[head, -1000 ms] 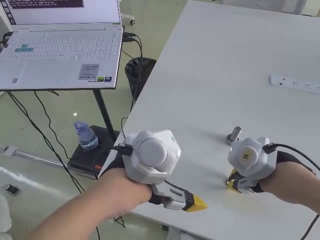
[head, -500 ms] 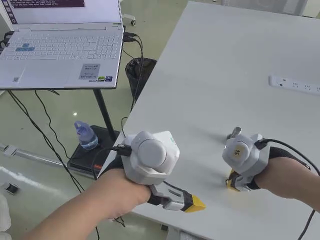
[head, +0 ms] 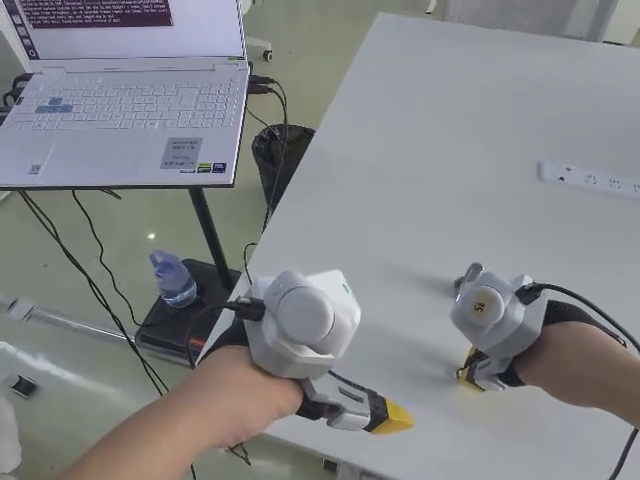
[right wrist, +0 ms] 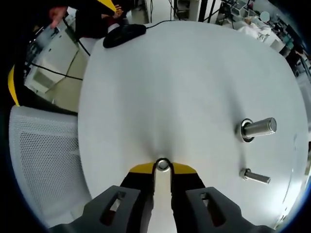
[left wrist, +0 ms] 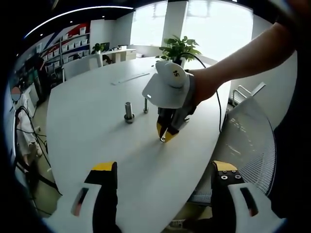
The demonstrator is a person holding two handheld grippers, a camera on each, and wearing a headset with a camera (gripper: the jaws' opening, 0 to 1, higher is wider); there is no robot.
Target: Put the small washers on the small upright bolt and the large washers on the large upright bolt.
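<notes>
My right gripper (right wrist: 163,169) is shut on a metal washer (right wrist: 163,165), held just above the white table (right wrist: 184,87). The large upright bolt (right wrist: 257,127) and the small upright bolt (right wrist: 255,176) stand to its right in the right gripper view. From the left gripper view, the right gripper (left wrist: 166,135) hangs tip-down with the washer (left wrist: 164,140) at its tips, near the large bolt (left wrist: 129,112) and small bolt (left wrist: 145,104). My left gripper (left wrist: 164,167) is open and holds nothing. In the head view it (head: 390,418) sits at the table's near edge, and the right gripper (head: 472,372) covers most of the large bolt (head: 472,272).
A power strip (head: 590,178) lies at the table's far right. Off the table's left edge stand a laptop (head: 120,110) on a stand, a black bin (head: 280,140) and a water bottle (head: 172,275) on the floor. A mesh chair (left wrist: 248,126) is at the near edge.
The head view has tilted a little. The right gripper has shifted slightly over the large bolt, still holding the washer. The left gripper has hardly moved.
</notes>
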